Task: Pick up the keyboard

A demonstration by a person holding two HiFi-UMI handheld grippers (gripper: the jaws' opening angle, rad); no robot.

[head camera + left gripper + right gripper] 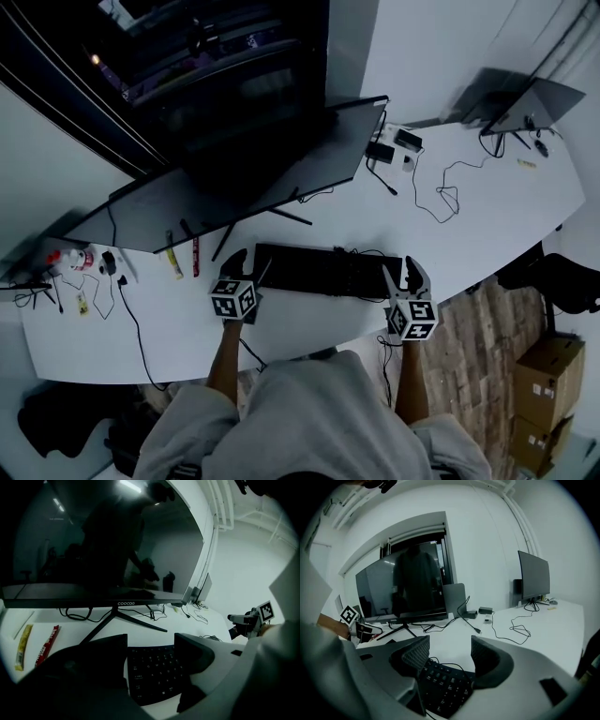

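Crosswise on the white table (469, 216), the flat black keyboard (319, 270) is laid with its long axis running from the left gripper (248, 265) to the right gripper (403, 274), each end being framed, not yet gripped, by wide-open fingers (194, 656).

**Tally**

One desk (487, 206). One keyboard (319, 270). Two monitors: a big monitor (234, 178) mid-desk and a far monitor (539, 101) at the right end.

Two grippers, the left gripper (248, 265) and the right gripper (404, 275). Each carries one marker cube, so there are two cubes.

Two snack packets: one yellow packet (172, 259) and one red packet (195, 256). Two small dark blocks among the cables (441, 192): a left block (380, 150) and a right block (409, 141).

Two cardboard boxes on the floor (469, 337): an upper box (548, 367) and a lower box (532, 439). One person (309, 412).

The clutter (80, 267) at the desk's left end is too small to count, and the cables are too tangled.
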